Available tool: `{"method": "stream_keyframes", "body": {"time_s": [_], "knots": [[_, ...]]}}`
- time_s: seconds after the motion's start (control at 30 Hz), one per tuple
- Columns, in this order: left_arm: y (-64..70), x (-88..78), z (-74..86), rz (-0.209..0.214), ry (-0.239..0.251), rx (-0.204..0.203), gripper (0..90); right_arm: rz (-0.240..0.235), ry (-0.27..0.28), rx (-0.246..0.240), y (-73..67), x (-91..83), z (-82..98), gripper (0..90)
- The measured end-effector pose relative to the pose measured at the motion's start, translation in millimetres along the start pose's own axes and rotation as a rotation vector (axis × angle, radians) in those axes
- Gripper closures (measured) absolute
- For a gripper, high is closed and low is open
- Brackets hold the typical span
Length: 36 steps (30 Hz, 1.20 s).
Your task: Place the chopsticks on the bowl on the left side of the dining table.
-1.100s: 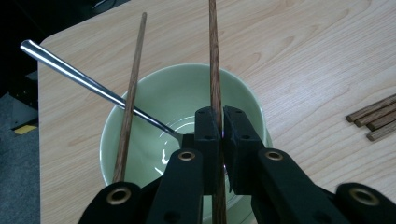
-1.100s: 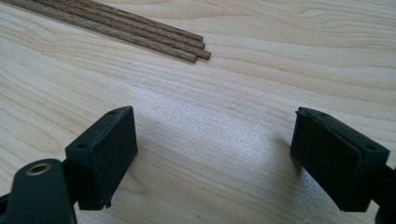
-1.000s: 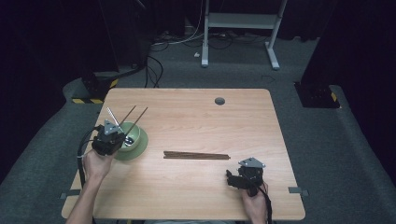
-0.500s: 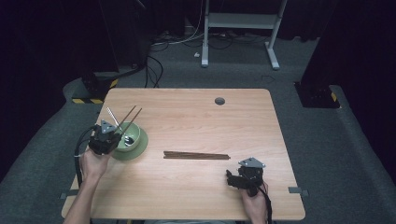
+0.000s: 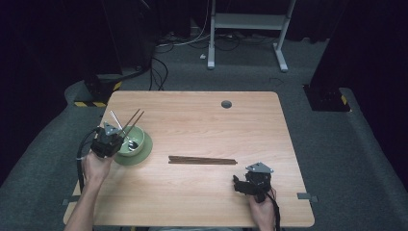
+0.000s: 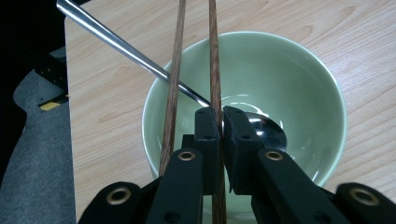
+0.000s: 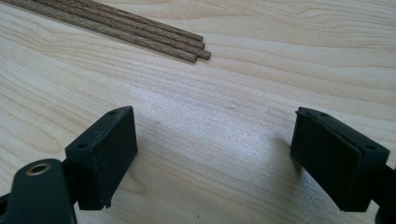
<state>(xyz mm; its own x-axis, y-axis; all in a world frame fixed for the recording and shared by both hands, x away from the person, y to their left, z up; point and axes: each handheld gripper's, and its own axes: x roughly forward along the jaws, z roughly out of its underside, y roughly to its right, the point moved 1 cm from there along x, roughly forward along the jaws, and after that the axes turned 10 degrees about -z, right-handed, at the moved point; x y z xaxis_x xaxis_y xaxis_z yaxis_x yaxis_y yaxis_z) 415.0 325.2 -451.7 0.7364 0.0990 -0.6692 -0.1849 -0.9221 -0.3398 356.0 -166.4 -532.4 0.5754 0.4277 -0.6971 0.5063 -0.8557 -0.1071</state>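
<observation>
**Left fingers clamping a chopstick over the green bowl**

In the left gripper view, the left gripper [image 6: 222, 122] is pinching one chopstick [image 6: 214, 60] between fully closed fingers [image 6: 208, 135]; a second chopstick [image 6: 173, 79] is running just beside the left finger, outside the grip as far as this view shows. Directly beyond the fingers the green bowl [image 6: 299, 79] is sitting with a metal spoon [image 6: 135, 58] lying in it, the handle crossing the rim under both sticks. The high view is adding what that close view is missing: the left gripper [image 5: 108, 140] is hanging at the near-left rim of the bowl [image 5: 137, 144], and the bowl is standing on a green saucer [image 5: 144, 155] on the desk [image 5: 202, 120].

In the right gripper view, the right gripper [image 7: 215, 154] is holding its fingers [image 7: 105, 154] wide apart over bare desk, gripping nothing, with a bundle of chopsticks [image 7: 140, 30] lying ahead of them. From above, that bundle [image 5: 202, 160] is lying between the two hands.
</observation>
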Motion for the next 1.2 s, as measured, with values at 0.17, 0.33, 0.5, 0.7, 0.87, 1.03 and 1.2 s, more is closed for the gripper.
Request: {"method": "stream_keyframes", "body": {"time_s": [0.17, 0.33, 0.5, 0.7, 0.87, 1.03, 1.2], "knots": [[-1.0, 3.3, 0.2, -0.012, -0.004, -0.006, 84.0, 0.000, -0.001, -0.001, 0.0, -0.1, 0.0, 14.2], [-0.9, 5.0, -0.6, -0.015, -0.002, -0.009, 83.9, 0.000, 0.000, 0.000, 0.0, 0.0, 0.0, 14.2], [-2.7, 6.6, -0.7, -0.025, -0.002, -0.013, 83.6, 0.000, -0.001, 0.000, 0.0, -0.1, 0.0, 14.2], [-2.4, 6.8, -4.6, -0.030, -0.001, -0.006, 83.0, 0.000, 0.000, 0.000, 0.0, 0.0, 0.0, 14.2], [-2.9, 7.2, -6.5, -0.034, -0.002, -0.007, 81.8, 0.000, -0.001, 0.000, 0.0, -0.1, 0.0, 14.2], [-2.8, 4.4, -6.8, -0.029, 0.012, -0.010, 80.6, 0.000, -0.001, 0.000, 0.0, -0.1, 0.0, 14.2], [-3.2, -2.4, -7.7, -0.014, 0.034, -0.011, 77.5, 0.000, 0.000, 0.000, 0.0, 0.0, 0.0, 14.2]]}}
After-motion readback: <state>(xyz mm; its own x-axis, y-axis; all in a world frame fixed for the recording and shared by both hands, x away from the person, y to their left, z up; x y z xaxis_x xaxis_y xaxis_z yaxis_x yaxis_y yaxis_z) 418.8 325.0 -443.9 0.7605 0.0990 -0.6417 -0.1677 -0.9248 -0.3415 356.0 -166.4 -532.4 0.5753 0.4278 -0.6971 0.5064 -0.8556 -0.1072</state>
